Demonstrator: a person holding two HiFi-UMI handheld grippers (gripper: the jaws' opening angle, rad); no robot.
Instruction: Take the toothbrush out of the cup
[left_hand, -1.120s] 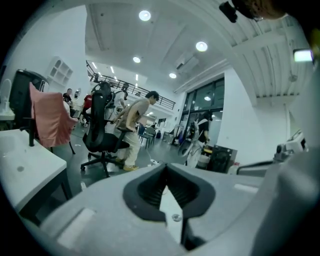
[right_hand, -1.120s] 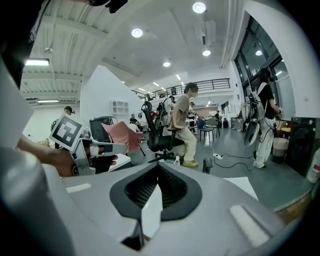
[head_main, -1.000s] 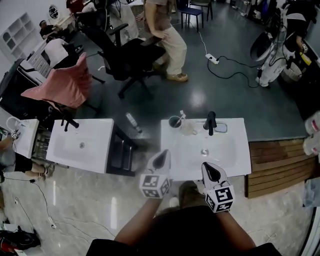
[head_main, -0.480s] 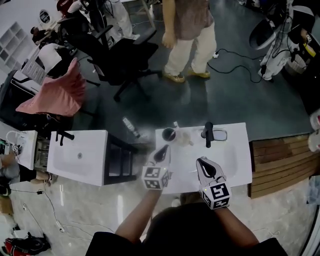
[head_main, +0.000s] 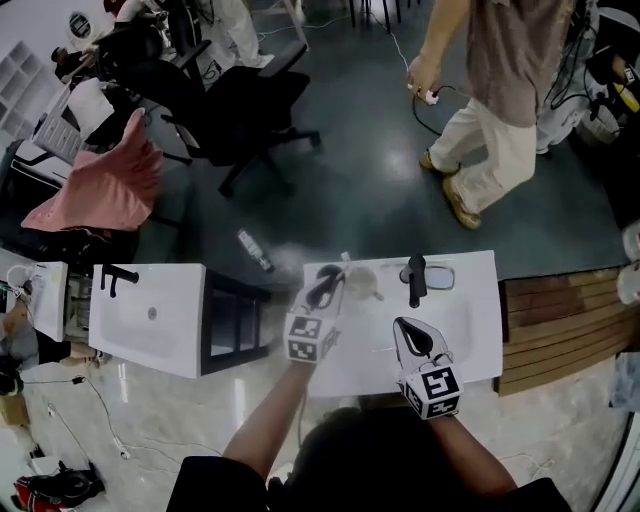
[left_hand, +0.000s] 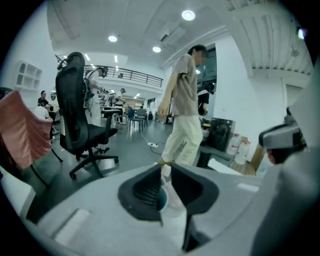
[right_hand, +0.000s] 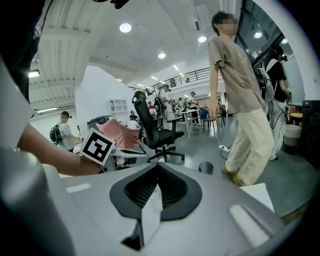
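Observation:
In the head view my left gripper (head_main: 328, 283) reaches over the back left of the white sink counter (head_main: 470, 310) and covers most of the cup. The white toothbrush (head_main: 344, 262) sticks out just beyond its tip. In the left gripper view the jaws (left_hand: 166, 167) are opening. The cup's teal inside (left_hand: 161, 199) and the pale toothbrush (left_hand: 165, 172) show in the gap, with no pad pressing on them. My right gripper (head_main: 411, 330) hangs over the basin, shut and holding nothing (right_hand: 157, 167).
A black faucet (head_main: 416, 278) stands at the counter's back, right of the cup. A second white washbasin (head_main: 150, 320) is at the left. A person (head_main: 500, 110) walks on the floor behind, near a black office chair (head_main: 240, 100) and a pink cloth (head_main: 90, 185).
My left gripper has moved forward to the cup and its jaws have parted. The right gripper has stayed shut. The person behind has walked to the right.

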